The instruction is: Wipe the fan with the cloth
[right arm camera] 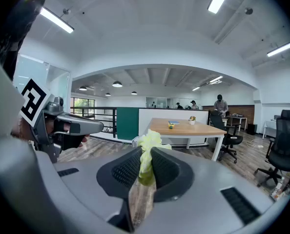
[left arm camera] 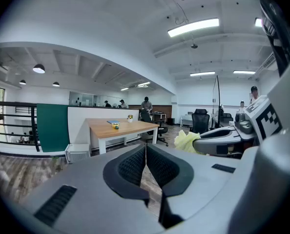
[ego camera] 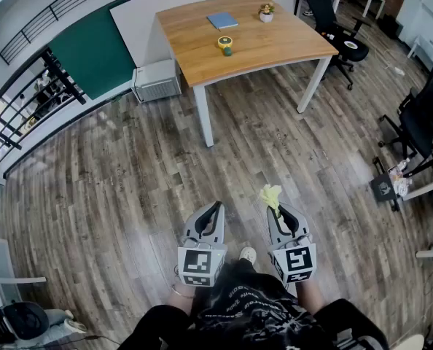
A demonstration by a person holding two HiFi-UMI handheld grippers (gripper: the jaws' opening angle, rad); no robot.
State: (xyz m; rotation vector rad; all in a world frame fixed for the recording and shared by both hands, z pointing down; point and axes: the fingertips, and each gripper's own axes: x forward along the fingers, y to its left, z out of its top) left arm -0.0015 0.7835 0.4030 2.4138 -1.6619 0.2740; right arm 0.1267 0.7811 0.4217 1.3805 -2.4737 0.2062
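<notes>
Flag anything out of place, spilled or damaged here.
Nothing stands out. The fan, notebook and plant pot sit apart on the table, nothing spilled around them; the cloth is pinched in the right tool.

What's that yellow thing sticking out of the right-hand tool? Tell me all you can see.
It is a small pale yellow-green cloth, soft and crumpled, pinched between the jaws of the right gripper. A bunched tuft sticks out past the jaw tips. Only the gripper touches it, above the wooden floor.
</notes>
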